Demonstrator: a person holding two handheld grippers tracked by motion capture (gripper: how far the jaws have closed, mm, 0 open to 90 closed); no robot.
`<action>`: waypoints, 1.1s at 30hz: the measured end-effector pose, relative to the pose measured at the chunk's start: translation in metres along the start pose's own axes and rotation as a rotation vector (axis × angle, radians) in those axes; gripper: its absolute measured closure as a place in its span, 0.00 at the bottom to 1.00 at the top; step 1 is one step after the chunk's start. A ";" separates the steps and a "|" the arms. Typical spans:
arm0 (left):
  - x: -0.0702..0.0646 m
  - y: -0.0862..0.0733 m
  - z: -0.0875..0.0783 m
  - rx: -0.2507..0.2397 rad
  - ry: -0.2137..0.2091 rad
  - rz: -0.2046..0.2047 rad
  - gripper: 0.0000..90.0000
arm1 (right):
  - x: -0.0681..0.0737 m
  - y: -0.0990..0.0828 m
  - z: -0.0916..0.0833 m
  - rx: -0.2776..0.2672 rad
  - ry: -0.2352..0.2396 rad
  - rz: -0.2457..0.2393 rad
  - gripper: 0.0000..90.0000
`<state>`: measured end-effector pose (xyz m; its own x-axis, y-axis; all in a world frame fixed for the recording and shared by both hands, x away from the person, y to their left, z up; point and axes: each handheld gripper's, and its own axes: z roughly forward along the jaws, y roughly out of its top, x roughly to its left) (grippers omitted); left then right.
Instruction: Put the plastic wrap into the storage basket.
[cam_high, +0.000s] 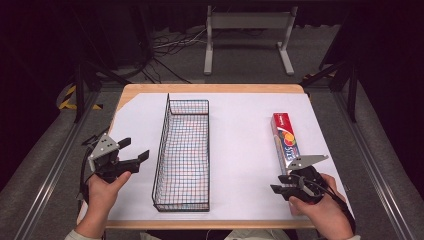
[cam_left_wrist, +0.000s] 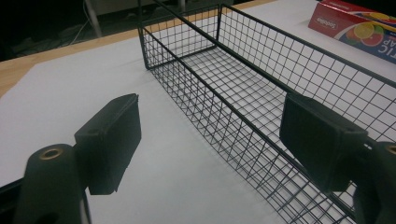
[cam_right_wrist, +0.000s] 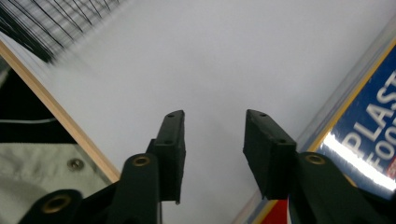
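My right hand-held gripper (cam_high: 281, 184) is released, empty, at the 6 o'clock end of the plastic wrap box (cam_high: 285, 139), at 3 o'clock of the basket (cam_high: 183, 155). I should straddle the box squarely, then clench. My left hand-held gripper (cam_high: 134, 150) waits released.

left claw (cam_high: 134, 150): jaws wide, empty | right claw (cam_high: 276, 184): jaws parted, empty

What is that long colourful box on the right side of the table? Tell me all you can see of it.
The box is long, narrow and looks like cardboard, red at its far end and blue nearer the person, with fruit pictures and white lettering. It lies flat on the white sheet, lengthwise away from the person, right of the wire basket and apart from it. The right hand-held gripper is beside its near end, jaws open, not gripping it.
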<state>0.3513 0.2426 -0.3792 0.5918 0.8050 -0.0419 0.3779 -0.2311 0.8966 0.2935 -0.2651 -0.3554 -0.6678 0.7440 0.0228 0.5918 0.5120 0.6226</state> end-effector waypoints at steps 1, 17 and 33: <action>0.000 0.000 0.000 -0.001 0.001 0.000 0.24 | 0.000 0.000 0.000 0.000 0.000 0.000 0.60; 0.004 -0.011 -0.004 0.015 0.028 -0.011 0.23 | -0.030 0.014 -0.022 -0.216 -0.092 0.048 0.50; 0.010 -0.014 -0.008 0.002 0.043 -0.034 0.23 | -0.065 0.051 -0.025 -0.173 -0.256 0.124 0.42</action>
<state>0.3461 0.2584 -0.3884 0.5478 0.8349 -0.0534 0.3985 -0.2043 0.8941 0.3558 -0.2982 -0.3058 -0.4478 0.8909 -0.0767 0.5614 0.3469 0.7513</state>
